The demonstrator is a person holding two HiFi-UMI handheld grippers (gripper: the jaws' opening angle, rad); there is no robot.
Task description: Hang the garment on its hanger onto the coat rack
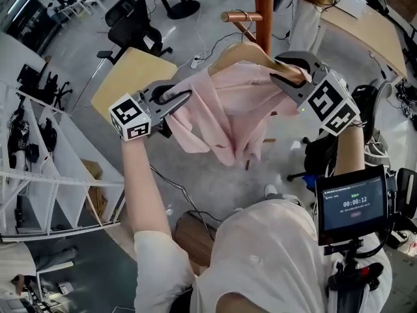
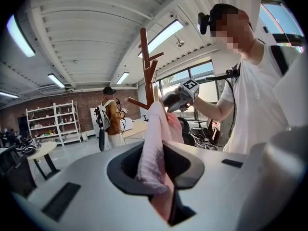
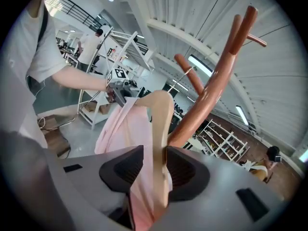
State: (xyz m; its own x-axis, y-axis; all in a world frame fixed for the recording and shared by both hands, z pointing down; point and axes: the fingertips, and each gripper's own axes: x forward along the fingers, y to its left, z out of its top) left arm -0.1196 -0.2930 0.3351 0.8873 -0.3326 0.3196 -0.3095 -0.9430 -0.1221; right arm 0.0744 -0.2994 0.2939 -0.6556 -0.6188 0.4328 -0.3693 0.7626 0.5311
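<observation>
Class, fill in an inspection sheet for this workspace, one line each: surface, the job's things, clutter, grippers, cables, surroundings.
Surface: grey floor; the work happens in the air above it.
Job's things: pink garment draped on a wooden hanger, held up beside the coat rack; whether the hook sits on a peg cannot be told.
Clutter: dark items on the white shelving.
Grippers: left gripper shut on the garment's fabric; right gripper shut on the hanger's arm, fabric included.
Cables: dark cable trails across the floor; white power strip by the table.
Surroundings: wooden table, office chair, another person across the room.
</observation>
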